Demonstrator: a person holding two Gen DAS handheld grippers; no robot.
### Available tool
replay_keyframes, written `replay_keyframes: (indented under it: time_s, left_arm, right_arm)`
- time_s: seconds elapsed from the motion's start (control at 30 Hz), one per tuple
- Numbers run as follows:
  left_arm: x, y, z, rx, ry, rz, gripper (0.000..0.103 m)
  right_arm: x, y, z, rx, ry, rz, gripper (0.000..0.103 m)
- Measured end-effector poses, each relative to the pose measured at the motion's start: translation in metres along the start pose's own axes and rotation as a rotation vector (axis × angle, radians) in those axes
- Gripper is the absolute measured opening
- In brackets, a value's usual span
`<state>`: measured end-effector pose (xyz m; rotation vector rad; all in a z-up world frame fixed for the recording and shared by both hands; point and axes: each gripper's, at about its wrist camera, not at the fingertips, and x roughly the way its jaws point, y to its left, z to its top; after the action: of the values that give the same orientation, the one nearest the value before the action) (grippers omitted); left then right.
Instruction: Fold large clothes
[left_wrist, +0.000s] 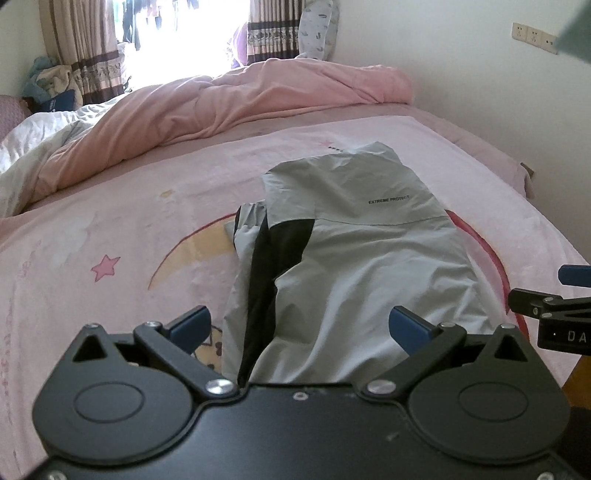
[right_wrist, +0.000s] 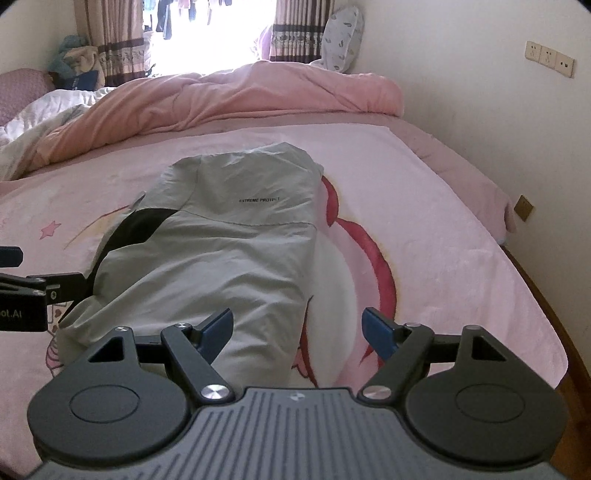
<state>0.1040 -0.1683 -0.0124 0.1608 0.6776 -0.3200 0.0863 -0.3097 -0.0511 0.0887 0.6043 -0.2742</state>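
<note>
A pink cartoon-print bedsheet (left_wrist: 122, 206) covered the bed, a folded grey-and-black jacket (left_wrist: 354, 251) lying on it. Left gripper (left_wrist: 299, 326) and right gripper (right_wrist: 297, 332) hovered above, jaws wide apart, empty.

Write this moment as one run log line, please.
jacket: folded narrow, lying on bed sheet | left gripper: jaws open, empty | right gripper: jaws open, empty | quilt: bunched at far side

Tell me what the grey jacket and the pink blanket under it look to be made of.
Grey jacket: thin synthetic shell, probably nylon or polyester; smooth matte face, crisp fine creases, printed lettering. Pink blanket: soft fleece or plush, apparently; fuzzy nap, blurred cartoon print, no sheen.
</note>
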Motion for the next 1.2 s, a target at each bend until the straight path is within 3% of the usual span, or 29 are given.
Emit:
replay_keyframes:
  time_s: [1.2]
  left_arm:
    - [0.0, -0.0032, -0.0023, 0.023, 0.015, -0.02, 0.103]
  right_arm:
    - [-0.0076, 0.0029, -0.0025, -0.013, 0.01, -0.016, 0.093]
